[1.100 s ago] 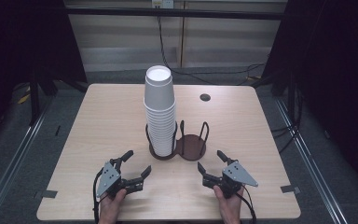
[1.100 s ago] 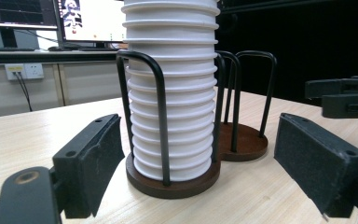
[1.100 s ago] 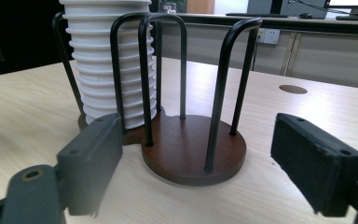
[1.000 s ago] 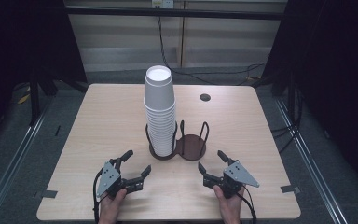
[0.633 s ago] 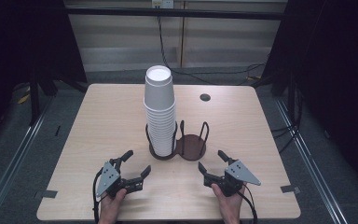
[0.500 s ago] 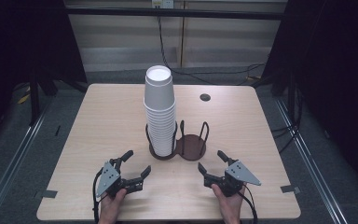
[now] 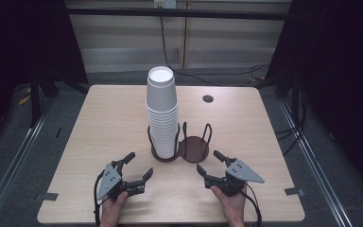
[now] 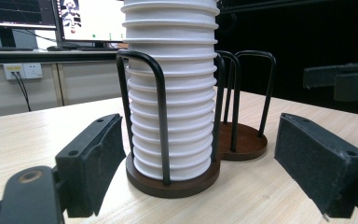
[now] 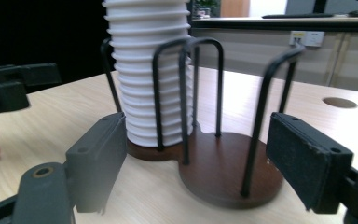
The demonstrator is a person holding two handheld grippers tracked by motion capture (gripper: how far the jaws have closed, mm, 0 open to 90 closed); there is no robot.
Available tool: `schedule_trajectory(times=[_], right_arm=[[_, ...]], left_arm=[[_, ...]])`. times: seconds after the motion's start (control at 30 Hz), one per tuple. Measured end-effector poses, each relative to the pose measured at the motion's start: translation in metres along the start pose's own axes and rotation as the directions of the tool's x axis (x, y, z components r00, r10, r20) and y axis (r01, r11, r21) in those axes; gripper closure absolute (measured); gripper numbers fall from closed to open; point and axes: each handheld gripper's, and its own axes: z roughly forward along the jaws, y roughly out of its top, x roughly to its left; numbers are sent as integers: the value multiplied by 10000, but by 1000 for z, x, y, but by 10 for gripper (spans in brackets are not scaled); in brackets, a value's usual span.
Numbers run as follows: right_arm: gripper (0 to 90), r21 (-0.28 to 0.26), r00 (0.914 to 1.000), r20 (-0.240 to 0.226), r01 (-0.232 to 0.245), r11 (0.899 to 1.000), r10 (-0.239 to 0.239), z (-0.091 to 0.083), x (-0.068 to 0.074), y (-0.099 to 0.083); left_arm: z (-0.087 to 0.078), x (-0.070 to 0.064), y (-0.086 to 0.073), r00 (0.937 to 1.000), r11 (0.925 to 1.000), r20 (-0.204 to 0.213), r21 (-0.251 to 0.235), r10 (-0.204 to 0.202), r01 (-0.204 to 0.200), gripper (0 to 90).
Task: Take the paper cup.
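cup stack (image 7: 162,113): light, thin-walled, crushable | grip top cup near rim, gently | my left fingers (image 7: 135,166) spread | right fingers (image 7: 212,163) spread, empty

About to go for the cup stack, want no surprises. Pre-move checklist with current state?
1. Left gripper open, nothing between its jaws: ok.
2. Right gripper open, nothing between its jaws: ok.
3. Tall stack of white paper cups upright in the left ring of the dark wooden two-ring holder with black wire hoops: ok.
4. Right ring empty: ok.
5. Light wooden table free between grippers and holder: ok.
6. How tightly the cups are nested: cannot tell.
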Motion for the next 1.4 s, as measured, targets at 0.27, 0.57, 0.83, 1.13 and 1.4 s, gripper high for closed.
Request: schedule_trajectory(times=[0.27, 0.57, 0.83, 1.13, 1.4], right_arm=[[251, 145, 9955, -940, -64, 9999, 77, 5, 2, 16], [223, 141, 9919, -1271, -67, 9999, 84, 6, 1, 35], [200, 180, 9897, -1422, -120, 9998, 144, 13, 0, 50], [193, 254, 9868, -1614, 207, 9995, -163, 22, 4, 70], [171, 443, 9741, -2253, -85, 9990, 183, 31, 3, 86]], left_arm=[[0, 0, 0, 10000, 10000, 8, -2, 0, 0, 156], [0, 1, 0, 9999, 9999, -31, 16, 132, -132, 157], [0, 1, 0, 9999, 9999, -22, 23, 158, -158, 157], [0, 0, 0, 10000, 10000, -3, -5, 33, -33, 157], [0, 1, 0, 9999, 9999, -6, 15, 125, -125, 157]])
